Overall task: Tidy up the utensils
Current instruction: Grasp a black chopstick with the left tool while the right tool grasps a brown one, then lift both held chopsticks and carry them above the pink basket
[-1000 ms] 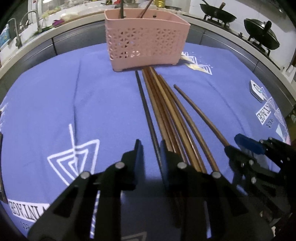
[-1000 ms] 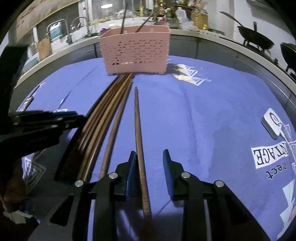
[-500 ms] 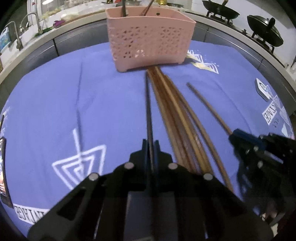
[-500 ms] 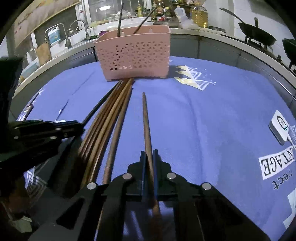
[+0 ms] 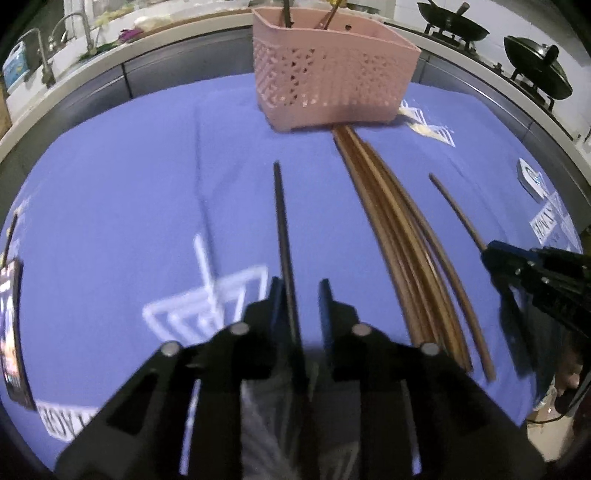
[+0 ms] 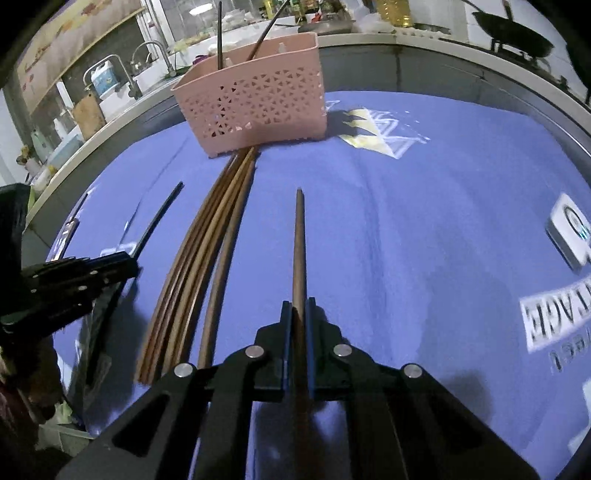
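Observation:
A pink perforated basket [image 5: 332, 74] stands at the far side of the purple cloth, with a dark chopstick [image 6: 219, 37] and a brown one [image 6: 267, 33] upright in it. A bundle of brown chopsticks [image 5: 399, 236] lies in front of it. My left gripper [image 5: 300, 291] has its jaws opening. The black chopstick [image 5: 282, 229] runs between them, resting against the left finger, with a gap to the right one. My right gripper [image 6: 298, 310] is shut on a single brown chopstick [image 6: 300, 240], which points toward the basket [image 6: 255, 107]. In the right wrist view the left gripper [image 6: 122, 266] sits left of the bundle [image 6: 207, 240].
A phone [image 5: 13, 332] lies at the cloth's left edge and a small white device [image 6: 570, 230] at its right edge. Behind the cloth [image 5: 129, 184] runs a counter with a sink tap [image 6: 151, 62] on the left and woks [image 5: 535, 70] on a stove to the right.
Both grippers closed on their chopsticks and drew them sideways off the bundle. The left jaws have since parted again around the black chopstick; the right stays clamped on the brown one.

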The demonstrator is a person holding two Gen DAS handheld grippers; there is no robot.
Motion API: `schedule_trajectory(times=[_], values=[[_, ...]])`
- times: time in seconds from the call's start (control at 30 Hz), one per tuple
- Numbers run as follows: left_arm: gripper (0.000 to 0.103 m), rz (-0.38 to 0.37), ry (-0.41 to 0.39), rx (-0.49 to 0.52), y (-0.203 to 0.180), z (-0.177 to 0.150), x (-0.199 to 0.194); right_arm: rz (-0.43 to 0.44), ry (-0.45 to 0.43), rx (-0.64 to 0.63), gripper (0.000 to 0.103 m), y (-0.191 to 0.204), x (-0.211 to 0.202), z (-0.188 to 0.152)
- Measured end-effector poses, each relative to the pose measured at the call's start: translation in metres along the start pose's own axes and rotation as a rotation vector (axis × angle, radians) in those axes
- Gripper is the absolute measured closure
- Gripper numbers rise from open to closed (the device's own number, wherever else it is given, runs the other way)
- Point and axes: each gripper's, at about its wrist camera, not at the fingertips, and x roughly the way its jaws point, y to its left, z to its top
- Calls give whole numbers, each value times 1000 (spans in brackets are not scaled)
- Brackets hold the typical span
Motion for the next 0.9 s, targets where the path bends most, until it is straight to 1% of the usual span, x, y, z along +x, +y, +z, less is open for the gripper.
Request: schedule_trajectory(times=[0.07, 0.2, 0.23, 0.27, 0.33, 0.37, 0.43, 0.5, 0.57, 0.67, 0.77, 0.83, 0.9], values=[[77, 20, 0, 9, -4, 13, 8, -2, 8, -9, 95, 1, 10, 16], [77, 47, -24, 36, -10, 38, 23, 15, 29, -32, 95, 3, 29, 45], [83, 44, -31, 38, -11, 41, 25, 12, 36, -42, 97, 4, 32, 49], [98, 32, -31, 39, -12, 45, 27, 7, 44, -47, 98, 5, 36, 54], [98, 2, -10, 16, -10, 50, 26, 15, 52, -34, 98, 6, 36, 58], [98, -25, -26, 2, -8, 52, 18, 34, 26, -22, 98, 6, 28, 61], [98, -51, -104, -1, -7, 55, -6, 68, -45, -14, 98, 6, 6, 64], [98, -77, -192, -8, -4, 58, -38, 93, -157, -18, 98, 8, -30, 68], [98, -101, -258, -24, 0, 61, -62, 106, -256, -21, 98, 9, -61, 72], [98, -125, -384, -47, 6, 64, -107, 108, -386, -30, 98, 11, -99, 78], [98, -129, -465, -53, 7, 65, -137, 102, -458, -27, 98, 11, -121, 82], [98, -120, -493, -44, 3, 65, -147, 90, -490, -31, 98, 11, -128, 81], [98, -116, -498, -32, 2, 62, -151, 78, -505, -44, 98, 12, -131, 79]])
